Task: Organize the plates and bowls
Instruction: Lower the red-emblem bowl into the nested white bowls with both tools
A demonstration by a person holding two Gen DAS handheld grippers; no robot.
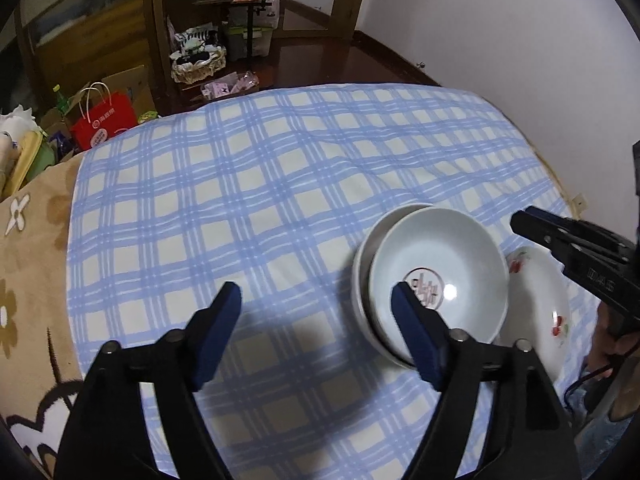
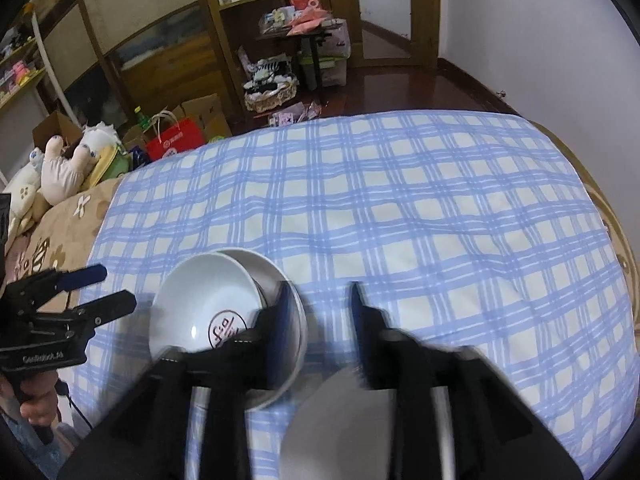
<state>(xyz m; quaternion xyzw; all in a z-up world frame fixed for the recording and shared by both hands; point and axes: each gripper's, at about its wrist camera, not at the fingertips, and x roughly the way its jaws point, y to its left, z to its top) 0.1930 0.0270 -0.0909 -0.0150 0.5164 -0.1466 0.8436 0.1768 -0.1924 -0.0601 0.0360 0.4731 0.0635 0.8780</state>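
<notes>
A pale bowl with a red emblem (image 1: 440, 276) sits tilted inside a white bowl (image 1: 362, 264) on the blue checked cloth (image 1: 260, 200). A plate with red cherries (image 1: 540, 308) lies just right of them. My left gripper (image 1: 316, 308) is open and empty, its right finger over the bowl's near rim. My right gripper (image 2: 320, 308) is open and blurred, above the plate (image 2: 340, 420); its left finger overlaps the white bowl (image 2: 280, 280). The emblem bowl (image 2: 208, 304) shows left of it. The right gripper also shows in the left wrist view (image 1: 520, 220).
The cloth covers a bed with a brown flowered blanket (image 1: 32, 260) on the left. Beyond the far edge are a red bag (image 1: 106, 120), boxes, a basket (image 1: 198, 64) and wooden shelves. A white wall stands at the right. Plush toys (image 2: 64, 168) lie at the left.
</notes>
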